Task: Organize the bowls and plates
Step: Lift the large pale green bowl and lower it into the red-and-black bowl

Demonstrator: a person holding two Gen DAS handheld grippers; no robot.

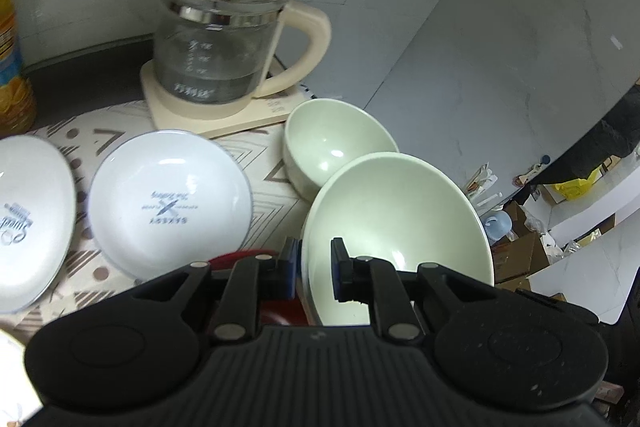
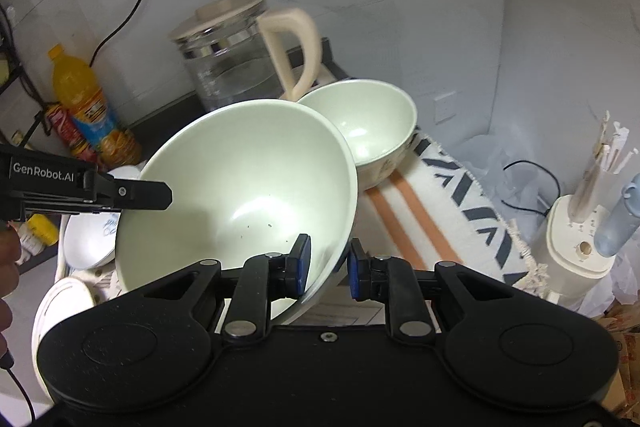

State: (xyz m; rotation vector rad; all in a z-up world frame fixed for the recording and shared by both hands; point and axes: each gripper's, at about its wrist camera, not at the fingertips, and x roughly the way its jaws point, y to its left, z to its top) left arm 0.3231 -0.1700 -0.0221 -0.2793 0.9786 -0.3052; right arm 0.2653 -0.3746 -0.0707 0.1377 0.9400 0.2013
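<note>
Large green bowl (image 2: 240,195) held tilted above the mat (image 2: 440,203), gripped on opposite rims.
Left gripper (image 1: 314,269) and right gripper (image 2: 328,269) each pinch the rim; small bowl (image 2: 368,123) sits just behind, nearer the right gripper, by the kettle (image 2: 240,55).

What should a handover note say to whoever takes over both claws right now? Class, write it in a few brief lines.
Left claw: shut on the near rim of the large green bowl.
Right claw: shut on the opposite rim of the same bowl, which is held tilted between the two.
Things: the smaller green bowl stands upright on the patterned mat beside the kettle. Two white bowls sit side by side on the mat, and a white plate lies at the near edge.
Done: nothing looks stacked.
Left: probably set the large bowl down, then group bowls and plates.
</note>
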